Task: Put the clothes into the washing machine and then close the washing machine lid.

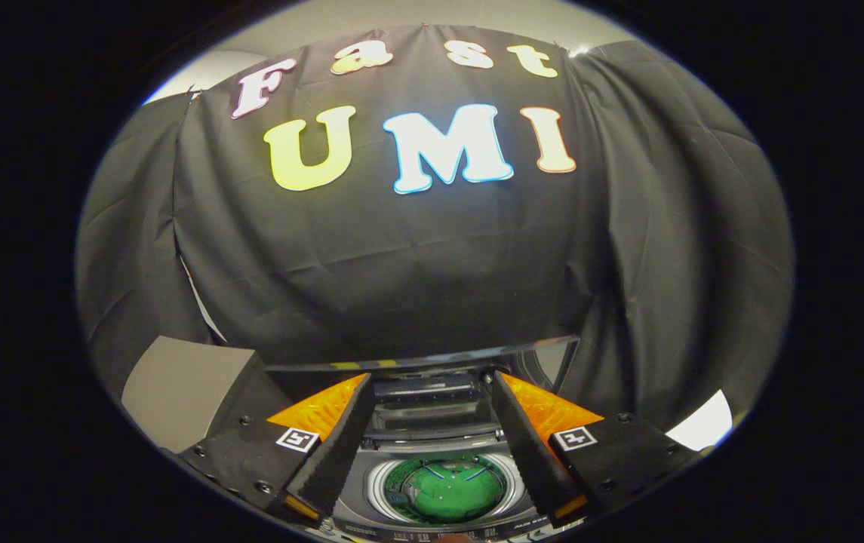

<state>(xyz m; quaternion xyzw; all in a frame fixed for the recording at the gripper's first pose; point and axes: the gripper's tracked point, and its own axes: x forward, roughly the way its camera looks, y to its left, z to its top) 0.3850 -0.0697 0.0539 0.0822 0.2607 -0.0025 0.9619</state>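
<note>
Black cloth wall behind; claw (432, 445) spread empty above washing machine (443, 490).

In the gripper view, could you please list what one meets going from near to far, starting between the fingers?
Open hand-held gripper → green clothes in the drum → raised lid → black cloth wall.

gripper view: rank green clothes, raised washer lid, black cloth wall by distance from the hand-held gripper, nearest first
Hand-held gripper is open, holding nothing.
1. Green clothes: in the drum, below and between the fingers.
2. Raised washer lid: just beyond the fingertips.
3. Black cloth wall: behind the lid, farthest.
</note>
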